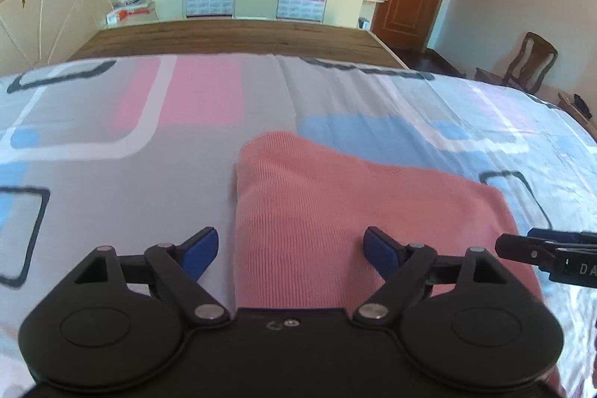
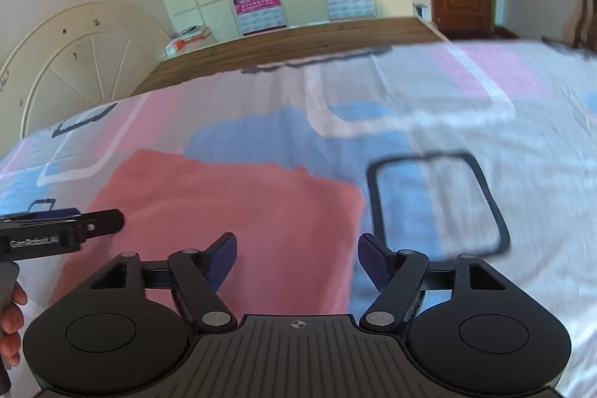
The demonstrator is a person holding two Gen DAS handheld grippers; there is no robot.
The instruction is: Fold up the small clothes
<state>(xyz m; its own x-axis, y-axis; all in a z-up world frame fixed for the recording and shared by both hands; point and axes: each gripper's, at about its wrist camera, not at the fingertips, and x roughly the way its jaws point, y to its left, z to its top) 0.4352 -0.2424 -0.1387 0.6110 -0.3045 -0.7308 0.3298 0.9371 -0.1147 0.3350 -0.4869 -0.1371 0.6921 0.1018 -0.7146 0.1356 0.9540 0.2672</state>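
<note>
Looking along the left gripper (image 1: 291, 248), its blue fingers (image 1: 199, 250) are seen spread wide with nothing held between them, poised above the near left part of the pink garment (image 1: 335, 204). The garment is laid flat on the patterned bedsheet (image 1: 112, 144), apparently already folded into a compact shape.

From the right wrist, the right gripper (image 2: 297, 256) is likewise seen fully spread and empty, over the garment's near right edge. Whether either tool touches the cloth cannot be told.

A pause between folds is judged to be in hand. For the next move, the near edge would need to be pinched by both tools.
</note>
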